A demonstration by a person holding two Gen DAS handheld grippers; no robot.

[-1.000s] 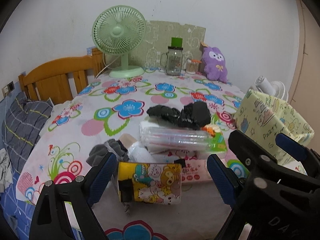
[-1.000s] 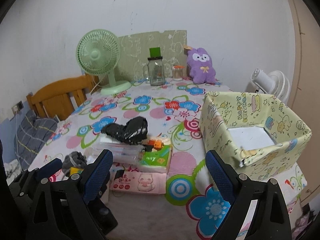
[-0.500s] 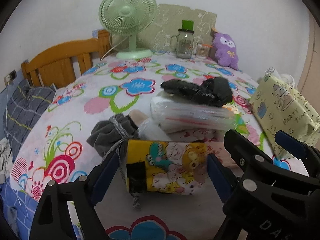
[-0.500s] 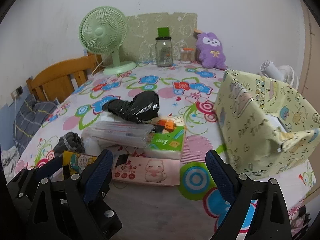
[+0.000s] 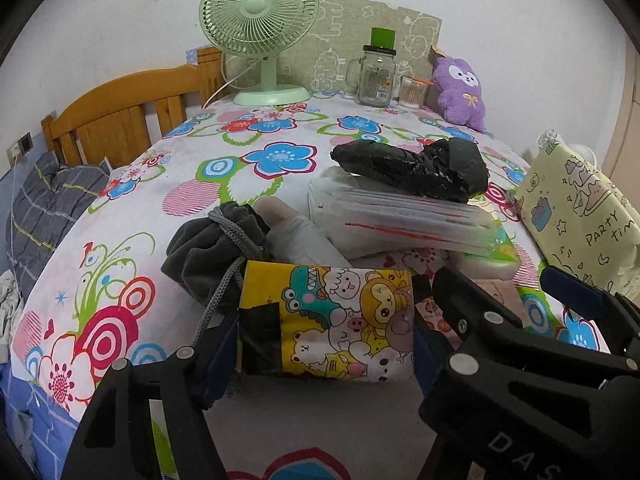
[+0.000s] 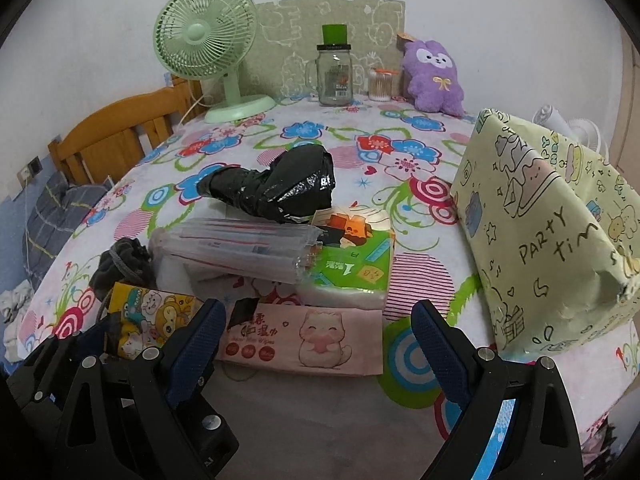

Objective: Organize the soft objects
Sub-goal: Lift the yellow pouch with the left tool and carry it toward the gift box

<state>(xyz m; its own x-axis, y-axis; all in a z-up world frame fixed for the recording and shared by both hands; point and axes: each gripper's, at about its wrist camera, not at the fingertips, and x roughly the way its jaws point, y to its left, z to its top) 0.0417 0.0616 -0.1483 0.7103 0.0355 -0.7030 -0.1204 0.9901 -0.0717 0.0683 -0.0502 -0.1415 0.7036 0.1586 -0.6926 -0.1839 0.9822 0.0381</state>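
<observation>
A yellow cartoon tissue pack [image 5: 328,324] lies at the near edge of the flowered table, between the jaws of my left gripper [image 5: 324,344], which is open with its pads beside the pack's two ends. Behind it lie a grey drawstring pouch [image 5: 208,256], a clear plastic pack [image 5: 400,216] and a black plastic bundle [image 5: 416,168]. My right gripper [image 6: 316,332] is open over a pink wipes pack [image 6: 308,340]. A green tissue pack [image 6: 356,264] lies behind that. A yellow-green paper box [image 6: 552,232] stands on the right.
A green fan [image 6: 208,48], a glass jar [image 6: 335,76], a cotton swab cup [image 6: 380,86] and a purple plush [image 6: 434,78] stand at the back. A wooden headboard [image 5: 120,120] and bedding [image 5: 44,200] lie left of the table. A white fan [image 6: 568,128] stands behind the box.
Both grippers have moved forward and down toward the pile. The left one has come around the yellow tissue pack; the right one has neared the pink wipes pack.
</observation>
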